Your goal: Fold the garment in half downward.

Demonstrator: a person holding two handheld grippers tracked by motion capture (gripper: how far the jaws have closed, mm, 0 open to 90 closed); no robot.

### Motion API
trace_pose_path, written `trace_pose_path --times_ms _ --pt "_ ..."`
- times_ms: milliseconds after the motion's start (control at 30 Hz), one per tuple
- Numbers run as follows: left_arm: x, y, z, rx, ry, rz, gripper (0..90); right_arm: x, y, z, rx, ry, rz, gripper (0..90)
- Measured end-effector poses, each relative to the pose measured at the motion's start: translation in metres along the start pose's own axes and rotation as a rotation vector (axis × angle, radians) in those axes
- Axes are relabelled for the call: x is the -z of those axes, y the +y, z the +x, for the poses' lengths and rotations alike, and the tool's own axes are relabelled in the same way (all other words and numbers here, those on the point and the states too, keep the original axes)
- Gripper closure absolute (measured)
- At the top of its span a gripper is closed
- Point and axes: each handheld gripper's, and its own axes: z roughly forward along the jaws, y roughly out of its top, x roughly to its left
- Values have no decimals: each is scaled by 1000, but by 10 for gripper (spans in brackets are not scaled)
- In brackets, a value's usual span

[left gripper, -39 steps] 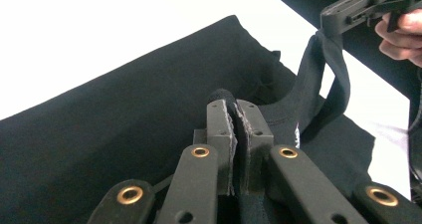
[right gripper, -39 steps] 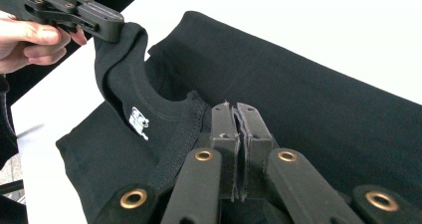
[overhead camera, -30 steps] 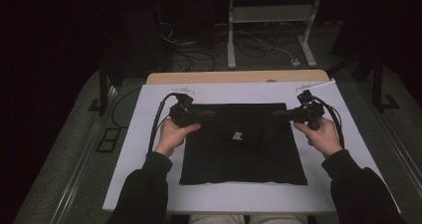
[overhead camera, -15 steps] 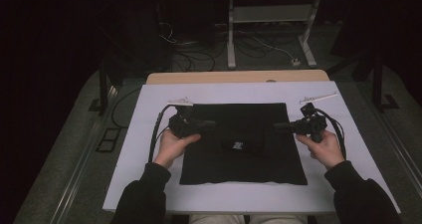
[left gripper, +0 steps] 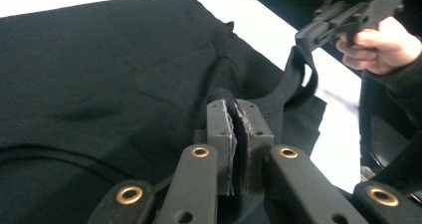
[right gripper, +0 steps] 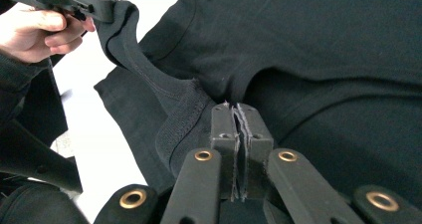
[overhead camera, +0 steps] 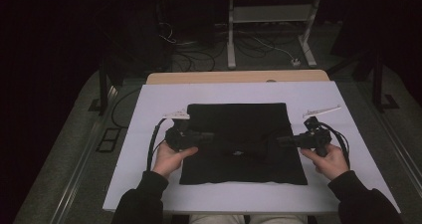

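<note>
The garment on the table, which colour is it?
Plain black garment, clearest in the high view.

Dark room, white table (cables behind)

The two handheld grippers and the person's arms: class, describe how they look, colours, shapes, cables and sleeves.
Both the left gripper and the right gripper are black, pistol-shaped tools, each with a black cable looping off its rear. Their jaws are flat black bars with brass-coloured rivets and worn grey pads. The person wears dark long sleeves with ribbed cuffs; the hands are ungloved.
</note>
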Motion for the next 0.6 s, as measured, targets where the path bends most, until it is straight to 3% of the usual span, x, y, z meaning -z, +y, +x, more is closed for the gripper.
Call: trace_pose_path --times_ms 267,600 --pt "0 -14 -11 0 -14 38 844 -1 -17 11 15 35 46 858" --pt "6 -32 -28 -23 -50 131 844 0 -35 24 16 130 120 858"
